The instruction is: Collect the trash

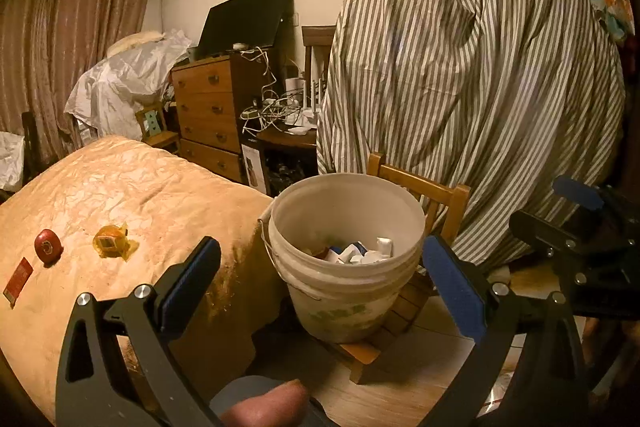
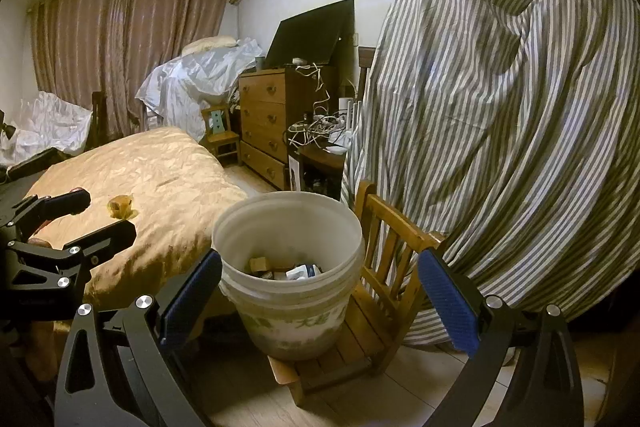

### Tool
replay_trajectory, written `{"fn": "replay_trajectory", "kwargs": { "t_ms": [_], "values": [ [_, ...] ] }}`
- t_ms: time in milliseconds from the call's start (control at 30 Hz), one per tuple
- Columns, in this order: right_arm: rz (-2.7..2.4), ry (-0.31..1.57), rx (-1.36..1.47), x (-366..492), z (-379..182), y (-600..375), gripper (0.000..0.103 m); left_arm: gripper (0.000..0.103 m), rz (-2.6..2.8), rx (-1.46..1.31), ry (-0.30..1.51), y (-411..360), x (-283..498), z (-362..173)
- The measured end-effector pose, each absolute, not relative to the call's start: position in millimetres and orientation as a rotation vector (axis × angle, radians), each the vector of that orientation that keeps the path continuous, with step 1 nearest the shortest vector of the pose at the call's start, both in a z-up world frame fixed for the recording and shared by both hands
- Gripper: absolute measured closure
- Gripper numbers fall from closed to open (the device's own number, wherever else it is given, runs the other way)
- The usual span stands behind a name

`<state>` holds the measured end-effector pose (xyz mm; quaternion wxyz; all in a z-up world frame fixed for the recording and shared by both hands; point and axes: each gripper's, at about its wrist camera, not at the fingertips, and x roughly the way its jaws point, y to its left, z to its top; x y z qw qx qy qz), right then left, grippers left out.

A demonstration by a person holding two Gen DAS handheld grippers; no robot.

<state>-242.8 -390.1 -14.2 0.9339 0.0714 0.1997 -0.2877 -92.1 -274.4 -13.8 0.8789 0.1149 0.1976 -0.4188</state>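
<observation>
A white plastic bucket (image 1: 348, 187) stands on a small wooden chair (image 1: 424, 189) beside the bed, with several pieces of paper and packaging trash (image 1: 360, 253) inside it. My left gripper (image 1: 322, 289) is open and empty, just in front of the bucket. My right gripper (image 2: 320, 305) is open and empty too, facing the same bucket (image 2: 288, 311). On the bed lie a crumpled yellow wrapper (image 1: 112, 242), a round red object (image 1: 48, 246) and a flat red card (image 1: 18, 281). The yellow wrapper (image 2: 120, 207) also shows in the right wrist view.
The golden bedspread (image 1: 140, 195) fills the left side. A large striped sheet (image 1: 460, 75) drapes a tall pile behind the chair. A wooden dresser (image 1: 208, 115) with a dark screen and tangled cables stands at the back wall. Wooden floor lies below.
</observation>
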Motion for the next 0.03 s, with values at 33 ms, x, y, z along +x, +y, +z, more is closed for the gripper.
{"fn": "replay_trajectory", "kwargs": {
  "t_ms": [33],
  "values": [
    [-0.588,0.409,0.146,-242.2,-14.8,-389.9,0.005,0.005,-0.871,0.238,0.411,-274.5,-92.2,-13.5]
  ]
}}
